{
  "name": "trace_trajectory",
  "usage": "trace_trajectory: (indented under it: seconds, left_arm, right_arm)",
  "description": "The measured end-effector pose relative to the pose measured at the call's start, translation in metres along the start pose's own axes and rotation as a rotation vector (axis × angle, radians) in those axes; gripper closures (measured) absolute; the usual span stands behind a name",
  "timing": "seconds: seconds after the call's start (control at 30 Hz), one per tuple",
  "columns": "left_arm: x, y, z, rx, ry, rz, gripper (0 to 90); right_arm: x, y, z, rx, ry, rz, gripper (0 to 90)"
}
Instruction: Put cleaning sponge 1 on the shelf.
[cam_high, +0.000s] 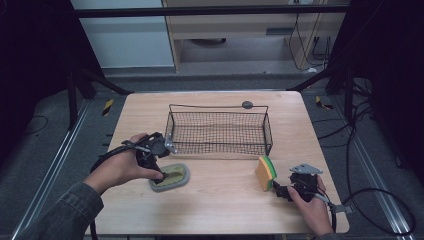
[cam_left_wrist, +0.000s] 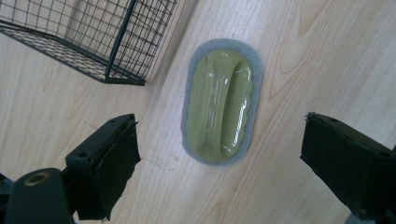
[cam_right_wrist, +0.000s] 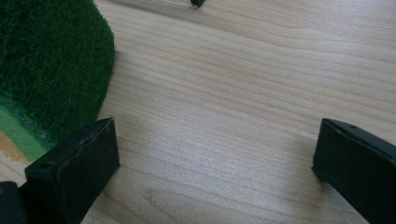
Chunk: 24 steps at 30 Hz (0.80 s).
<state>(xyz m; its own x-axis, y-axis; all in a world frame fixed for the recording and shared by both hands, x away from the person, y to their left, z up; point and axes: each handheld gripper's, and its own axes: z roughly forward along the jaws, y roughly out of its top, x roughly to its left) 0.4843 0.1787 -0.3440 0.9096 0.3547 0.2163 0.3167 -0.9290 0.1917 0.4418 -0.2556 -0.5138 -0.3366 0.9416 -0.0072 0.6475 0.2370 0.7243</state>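
Pale wood table (cam_high: 215, 210) carries a black wire basket (cam_high: 219, 131), an olive scrubber (cam_high: 170, 176) on a grey pad before it, and a green-topped sponge (cam_high: 266, 172) on edge. Left gripper (cam_high: 159, 176) hangs over the scrubber.

Left gripper view: jaws spread wide above the scrubber (cam_left_wrist: 220, 99), untouched; no lettering readable.

Right gripper view: jaws spread, sponge (cam_right_wrist: 51, 65) beside one, unheld.
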Motion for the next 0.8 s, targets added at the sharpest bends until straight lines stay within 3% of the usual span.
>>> trace_trajectory:
  seconds: [0.2, 0.37, 0.6, 0.7, 0.8]
  left_arm:
    - [0.002, 0.004, 0.022, 0.057, -0.038, -0.01, 13.6]
    - [-0.004, 0.007, 0.039, 0.094, -0.099, 0.037, 30.7]
    - [0.006, 0.008, 0.057, 0.133, -0.077, 0.06, 38.2]
    - [0.009, 0.005, 0.064, 0.156, -0.102, 0.059, 41.1]
    - [0.009, 0.006, 0.068, 0.148, -0.114, 0.065, 42.9]
  right_arm:
    - [0.0, 0.0, 0.0, 0.001, 0.0, -0.001, 0.6]
    - [0.0, 0.0, 0.0, 0.0, 0.0, -0.002, 0.6]
    - [0.0, 0.0, 0.0, 0.0, -0.001, -0.001, 0.7]
    - [0.001, 0.0, 0.0, 0.0, 0.0, 0.001, 0.7]
    - [0.0, 0.0, 0.0, -0.001, 0.0, 0.0, 0.7]
